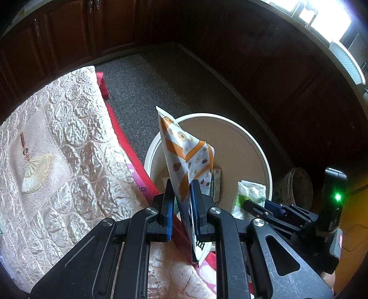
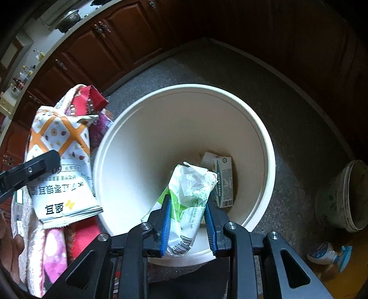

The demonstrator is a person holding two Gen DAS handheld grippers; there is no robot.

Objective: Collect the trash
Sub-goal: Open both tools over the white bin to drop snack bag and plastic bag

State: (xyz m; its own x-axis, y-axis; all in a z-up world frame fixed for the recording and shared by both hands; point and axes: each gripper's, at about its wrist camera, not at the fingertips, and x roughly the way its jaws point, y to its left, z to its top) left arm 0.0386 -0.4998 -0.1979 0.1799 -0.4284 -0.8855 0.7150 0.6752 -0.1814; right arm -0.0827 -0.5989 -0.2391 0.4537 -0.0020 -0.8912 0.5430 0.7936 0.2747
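Both tongs are pinching trash: your left tongs [image 1: 181,184] are pressed nearly together on the flat orange-and-white snack bag [image 1: 186,156], held upright at the near rim of the white bin [image 2: 264,142], beside the quilted bed [image 1: 57,149]. Your right tongs [image 2: 187,202] clamp a crumpled green-and-white wrapper [image 2: 191,188] over the bin's mouth. What looks like a small carton [image 2: 224,179] lies inside

Dark wooden cabinets [image 2: 96,53], grey speckled floor [image 1: 161,76], bright window [image 1: 322,13].
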